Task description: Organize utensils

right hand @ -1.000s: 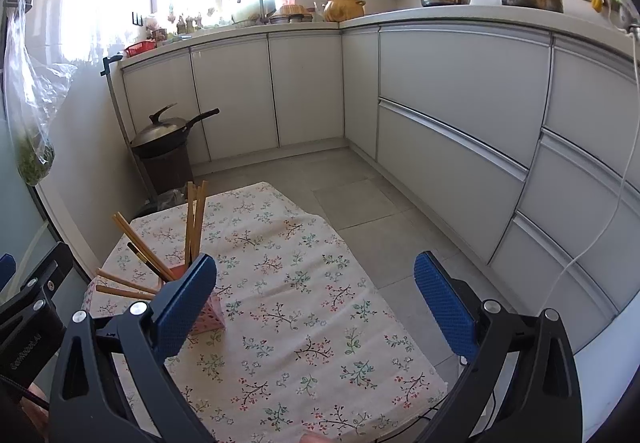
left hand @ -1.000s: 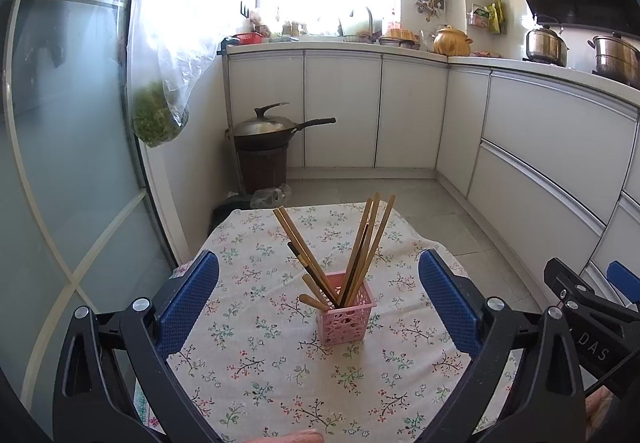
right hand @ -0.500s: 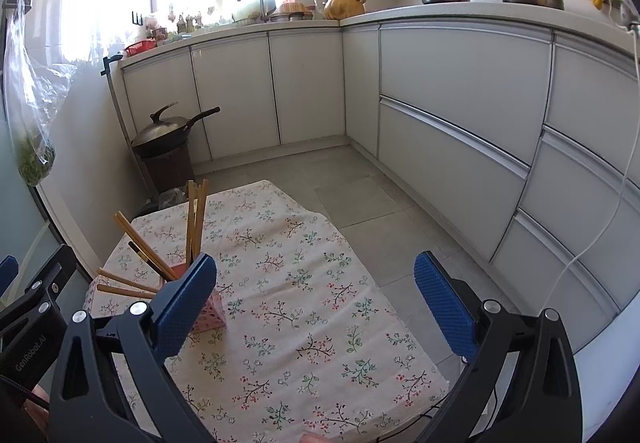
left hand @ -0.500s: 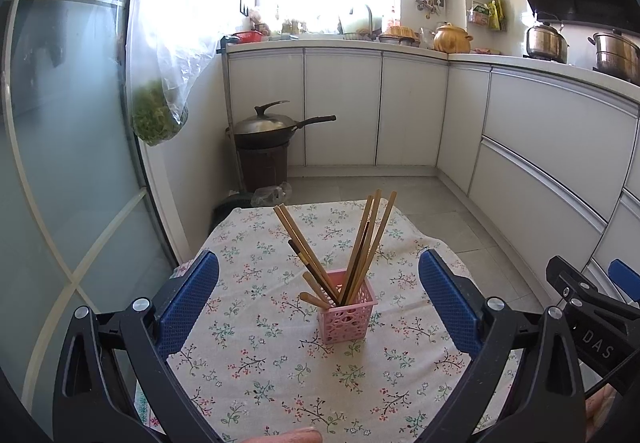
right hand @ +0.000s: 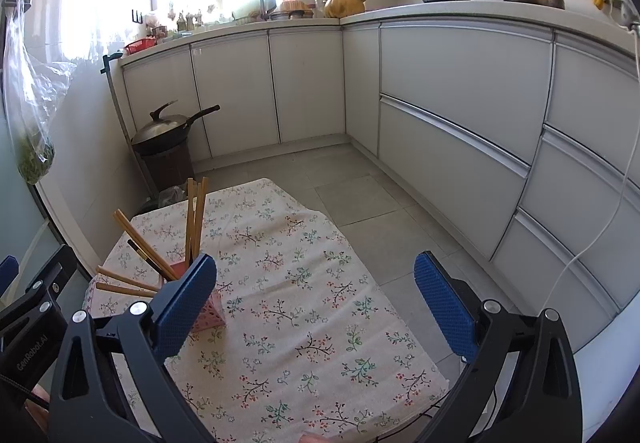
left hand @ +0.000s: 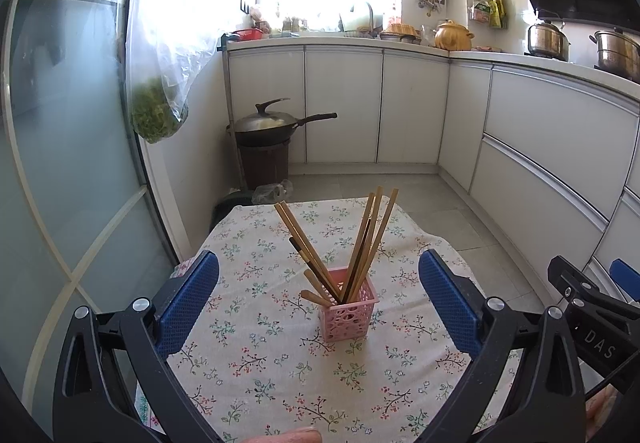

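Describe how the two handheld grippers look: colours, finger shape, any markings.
Both the left gripper and the right gripper have black angular frames with silver bolts and flat, textured blue pads. White lettering reads "DAS" on the right gripper's side and "GenRobot.AI" on the left's. A fingertip shows at each view's lower edge.

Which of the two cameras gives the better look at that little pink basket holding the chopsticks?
The left wrist view. There the pink basket stands whole and unobstructed between the open left tongs, chopsticks fanning out of it. In the right wrist view one blue pad of the right tongs hides most of the basket; only a lower corner shows.
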A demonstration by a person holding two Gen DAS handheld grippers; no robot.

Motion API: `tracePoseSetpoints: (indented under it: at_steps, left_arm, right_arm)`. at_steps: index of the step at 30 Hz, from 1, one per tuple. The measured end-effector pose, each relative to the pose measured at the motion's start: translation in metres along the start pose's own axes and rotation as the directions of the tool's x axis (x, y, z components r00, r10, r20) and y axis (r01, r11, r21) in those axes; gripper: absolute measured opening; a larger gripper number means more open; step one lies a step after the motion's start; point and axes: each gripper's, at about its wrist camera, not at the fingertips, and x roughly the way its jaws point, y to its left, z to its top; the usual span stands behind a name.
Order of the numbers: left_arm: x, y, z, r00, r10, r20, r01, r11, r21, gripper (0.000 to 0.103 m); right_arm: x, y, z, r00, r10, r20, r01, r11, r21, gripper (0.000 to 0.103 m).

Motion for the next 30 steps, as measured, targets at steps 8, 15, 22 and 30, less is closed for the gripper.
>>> tracePoseSetpoints:
  at_steps: [8,15,22,30]
  left_arm:
    - [0.0025,0.0025,-0.0023,1.0,0.001,-0.004,-0.001,1.0,0.002,0.096]
    - [0.0033,0.0032,-0.0025,1.0,0.002,-0.006,-0.002,1.0,0.003,0.096]
    - [0.0047,0.0055,-0.0036,1.0,0.004,-0.009,-0.004,1.0,-0.001,0.096]
    - [0.0058,0.0065,-0.0046,1.0,0.005,-0.014,-0.005,1.0,0.003,0.096]
  right_arm:
    - [0.0016,-0.0015,-0.0001,1.0,0.001,-0.004,-0.001,1.0,0.0,0.096]
    - [0.0023,-0.0023,-0.0001,1.0,0.002,-0.005,-0.002,1.0,-0.002,0.096]
    - [0.003,-0.0024,-0.0011,1.0,0.004,-0.01,-0.004,1.0,-0.005,0.096]
    - [0.0036,-0.0016,-0.0008,1.0,0.007,-0.016,-0.007,1.0,-0.008,0.096]
